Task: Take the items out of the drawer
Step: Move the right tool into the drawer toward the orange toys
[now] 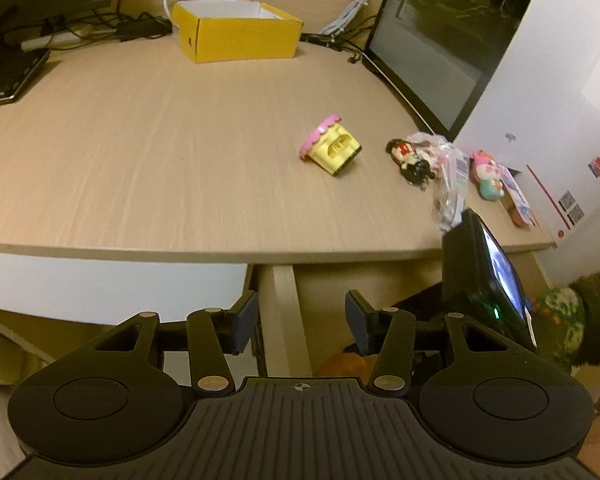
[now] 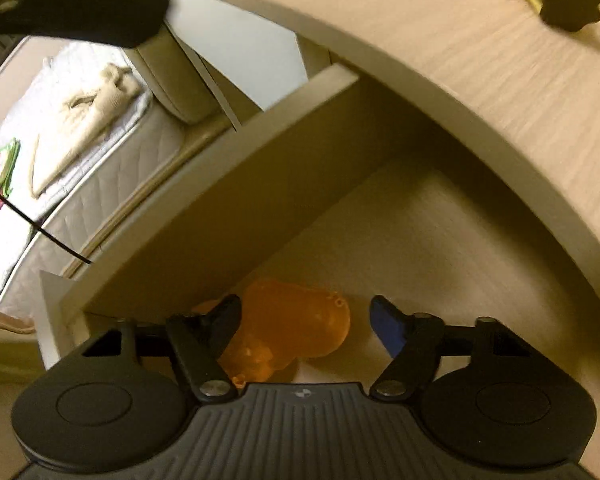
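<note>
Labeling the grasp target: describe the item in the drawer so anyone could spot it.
Under the wooden desk's edge the open drawer shows a pale floor. Near its front, between the right gripper's spread fingers, lies a translucent orange toy. It is the only item visible there, glowing amber against the beige boards.

Orange translucent toy in open drawer

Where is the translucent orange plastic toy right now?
In the right wrist view, the translucent orange plastic toy lies on the open drawer floor, near its left wall, between the right gripper's fingers; no pad visibly presses it.
</note>
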Demonstrator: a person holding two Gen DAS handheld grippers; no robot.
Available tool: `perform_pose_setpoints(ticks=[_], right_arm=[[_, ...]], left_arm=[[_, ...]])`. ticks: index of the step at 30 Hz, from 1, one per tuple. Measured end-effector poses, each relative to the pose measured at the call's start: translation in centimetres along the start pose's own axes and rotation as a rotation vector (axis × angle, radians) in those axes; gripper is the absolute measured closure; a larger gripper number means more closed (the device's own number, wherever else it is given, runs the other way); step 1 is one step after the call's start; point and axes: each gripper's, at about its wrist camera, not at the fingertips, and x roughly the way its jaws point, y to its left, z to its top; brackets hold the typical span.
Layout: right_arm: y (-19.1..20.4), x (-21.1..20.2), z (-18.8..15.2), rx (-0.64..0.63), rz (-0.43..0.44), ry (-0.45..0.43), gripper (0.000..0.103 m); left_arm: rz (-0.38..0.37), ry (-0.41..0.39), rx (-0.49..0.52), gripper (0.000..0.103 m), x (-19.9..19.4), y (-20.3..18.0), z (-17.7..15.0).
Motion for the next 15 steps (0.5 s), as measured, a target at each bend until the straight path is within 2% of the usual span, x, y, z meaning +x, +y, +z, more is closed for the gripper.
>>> perform_pose_setpoints(ticks=[3, 6, 9, 15], right_arm=[[-0.6, -0.5, -0.6, 0.017, 0.001, 0.016, 0.065], [-1.5, -1.3, -1.8, 0.047, -0.033, 0.02, 0.075], [-2.8, -2.2, -3.1, 0.093, -0.07, 0.018, 0.079], [-5.5, -4.7, -6.7, 0.201, -0.157, 0.006, 0.079]], left_arm=[[-0.009, 0.014, 0.009, 0.051, 0.4, -0.1, -0.3], [-0.029, 0.027, 0.03, 0.051, 0.8, -0.5, -0.5], [-0.056, 0.052, 0.072, 0.052, 1.6, -1.2, -0.5], [-0.122, 0.105, 0.157, 0.052, 3.3, -3.1, -0.4]])
